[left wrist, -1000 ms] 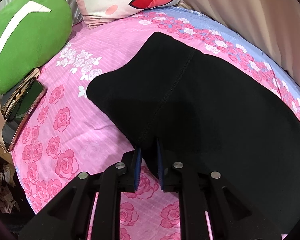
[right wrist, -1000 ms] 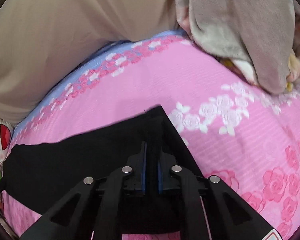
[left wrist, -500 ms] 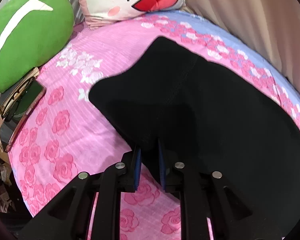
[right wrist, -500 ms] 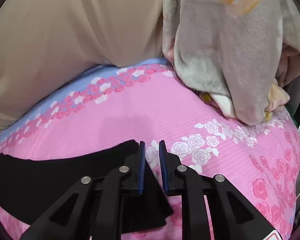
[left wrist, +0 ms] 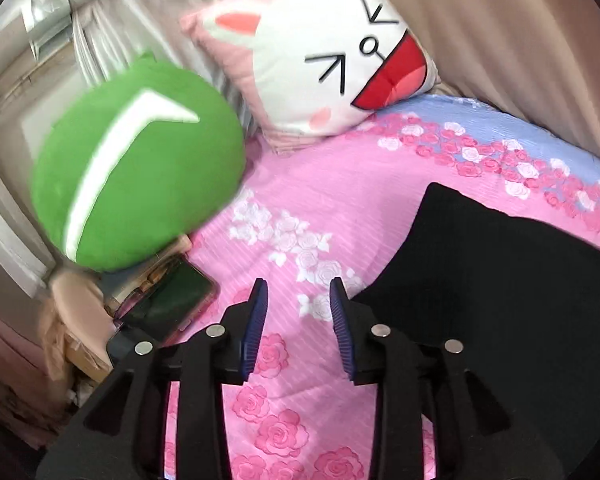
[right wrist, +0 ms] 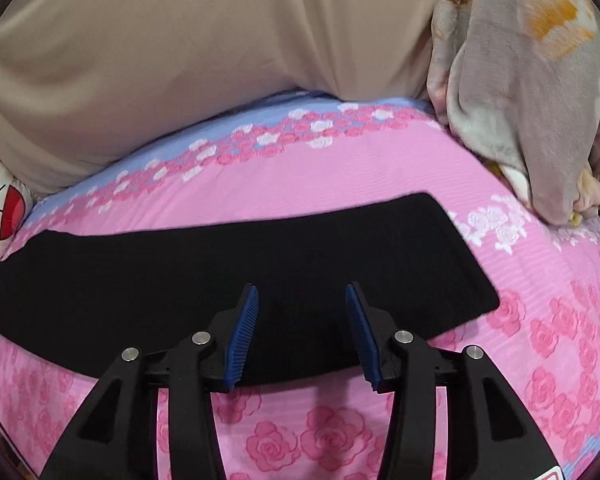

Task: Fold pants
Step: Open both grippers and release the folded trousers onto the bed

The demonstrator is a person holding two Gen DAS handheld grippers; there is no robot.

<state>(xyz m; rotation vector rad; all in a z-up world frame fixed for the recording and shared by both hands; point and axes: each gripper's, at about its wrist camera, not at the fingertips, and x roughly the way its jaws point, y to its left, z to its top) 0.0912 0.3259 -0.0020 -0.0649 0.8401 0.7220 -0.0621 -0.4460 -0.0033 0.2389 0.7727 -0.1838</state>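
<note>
On the bed: black pants (right wrist: 236, 280) lie flat on a pink rose-print sheet (right wrist: 340, 440), folded into one long dark band.
Left tool (left wrist: 298, 292): released, jaws spread wide with nothing between them, held over bare sheet just beside the pants' left edge.
Right tool (right wrist: 302, 296): released, jaws apart, held over the pants' near edge.
Left view only: a green plush cushion (left wrist: 140, 168), a white cat-face pillow (left wrist: 332, 68) and a dark phone (left wrist: 172, 300) at the bed's edge.
Right view only: the pants' full length, and a grey floral blanket (right wrist: 532, 92) heaped beyond their right end.
</note>
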